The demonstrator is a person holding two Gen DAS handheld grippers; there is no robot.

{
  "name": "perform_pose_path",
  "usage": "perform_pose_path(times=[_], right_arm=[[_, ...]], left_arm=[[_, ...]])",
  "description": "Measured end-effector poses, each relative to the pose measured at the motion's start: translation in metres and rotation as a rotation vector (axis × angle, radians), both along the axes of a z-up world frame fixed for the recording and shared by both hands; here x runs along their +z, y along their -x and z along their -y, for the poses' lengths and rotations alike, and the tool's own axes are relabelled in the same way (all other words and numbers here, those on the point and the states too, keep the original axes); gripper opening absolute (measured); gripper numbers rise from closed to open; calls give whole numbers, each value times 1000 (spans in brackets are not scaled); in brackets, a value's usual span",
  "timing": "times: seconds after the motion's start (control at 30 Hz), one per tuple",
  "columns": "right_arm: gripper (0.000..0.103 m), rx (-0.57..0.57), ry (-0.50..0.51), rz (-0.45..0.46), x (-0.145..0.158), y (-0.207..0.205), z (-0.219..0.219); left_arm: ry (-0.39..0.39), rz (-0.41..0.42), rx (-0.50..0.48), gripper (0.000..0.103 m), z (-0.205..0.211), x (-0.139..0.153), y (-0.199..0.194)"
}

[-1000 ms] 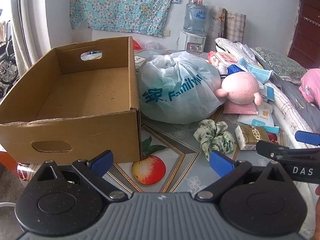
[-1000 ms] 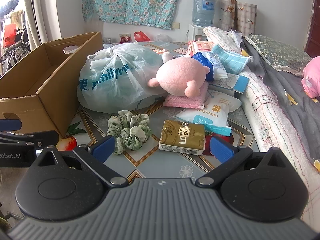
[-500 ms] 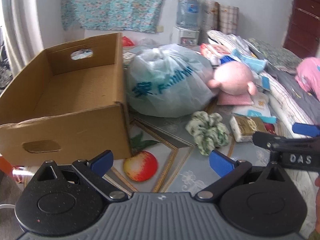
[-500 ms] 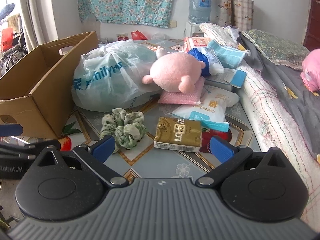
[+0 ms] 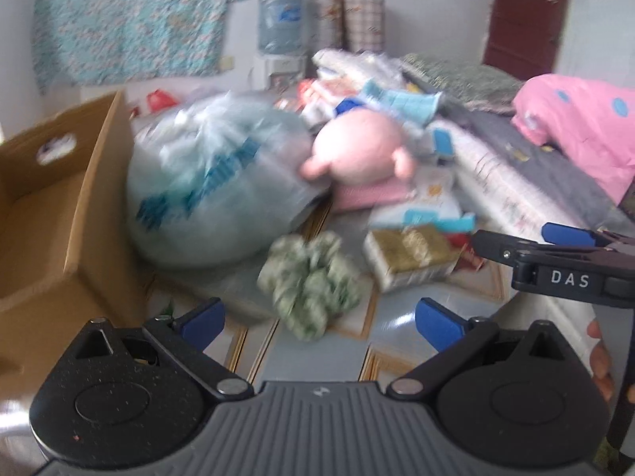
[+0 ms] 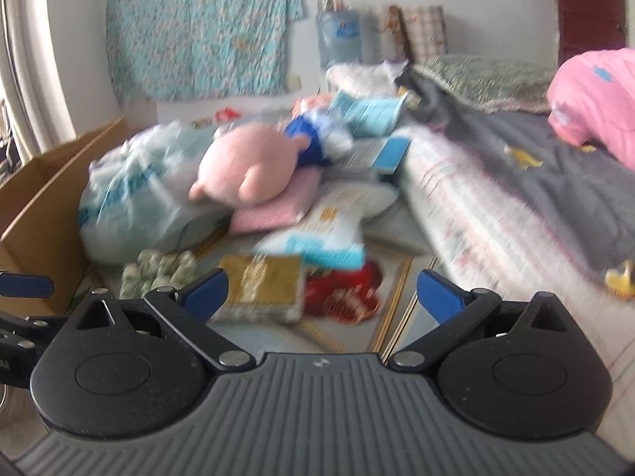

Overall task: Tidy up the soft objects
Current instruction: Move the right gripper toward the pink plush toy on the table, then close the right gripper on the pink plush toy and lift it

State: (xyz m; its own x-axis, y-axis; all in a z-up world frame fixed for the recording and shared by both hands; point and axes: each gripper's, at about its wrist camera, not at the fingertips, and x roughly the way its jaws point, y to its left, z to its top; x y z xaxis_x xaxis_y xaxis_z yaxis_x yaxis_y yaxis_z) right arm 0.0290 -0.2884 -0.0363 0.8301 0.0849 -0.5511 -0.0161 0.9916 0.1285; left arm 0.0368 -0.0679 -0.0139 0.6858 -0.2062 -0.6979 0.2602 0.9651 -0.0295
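Note:
Both views are blurred by motion. A green-and-white scrunchie (image 5: 311, 283) lies on the table just ahead of my open, empty left gripper (image 5: 319, 319); it also shows in the right wrist view (image 6: 158, 271). A gold tissue pack (image 6: 262, 285) lies just ahead of my open, empty right gripper (image 6: 321, 295) and shows in the left wrist view (image 5: 412, 252). Behind them are a pink plush toy (image 5: 359, 148) on a pink cloth (image 5: 369, 194), and a pale plastic bag (image 5: 214, 182). An open cardboard box (image 5: 59, 214) stands at the left.
Wipes packs and blue packets (image 6: 337, 230) pile up behind the gold pack. A bed with a grey quilt (image 6: 535, 182) and a pink pillow (image 6: 595, 99) runs along the right. A water dispenser (image 5: 281, 27) stands at the back wall.
Both grippers have swung to the right and moved in toward the table. The scrunchie now lies centred before the left gripper, the gold pack before the right. Both stay open.

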Motion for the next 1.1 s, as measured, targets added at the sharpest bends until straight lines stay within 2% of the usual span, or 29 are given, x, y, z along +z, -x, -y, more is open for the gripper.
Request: perform_pose_path(times=[0.07, 0.17, 0.27, 0.37, 0.43, 0.5, 0.57, 0.73, 0.87, 1.1], right_arm=[[102, -6, -30, 36, 8, -8, 9], [102, 12, -147, 88, 21, -24, 24], [102, 48, -278, 115, 30, -48, 38], [102, 78, -366, 103, 30, -73, 43], [100, 106, -426, 79, 26, -93, 47], [93, 128, -479, 48, 20, -109, 46], [81, 150, -525, 4, 11, -126, 44], [63, 189, -619, -102, -13, -162, 40], [60, 208, -707, -167, -30, -182, 41], [61, 238, -797, -194, -40, -192, 44]], left_arm=[[12, 45, -23, 102, 4, 10, -6], [13, 130, -48, 102, 13, 24, -16], [-46, 238, -59, 101, 30, 31, -28], [-121, 286, -83, 96, 47, 28, -44], [-164, 294, -111, 90, 60, 22, -55], [-209, 283, -150, 80, 73, 12, -69], [-243, 256, -179, 76, 85, 1, -79], [-312, 241, -211, 76, 102, -20, -95], [-388, 250, -220, 77, 109, -32, -105], [-460, 278, -222, 81, 122, -40, -117]])
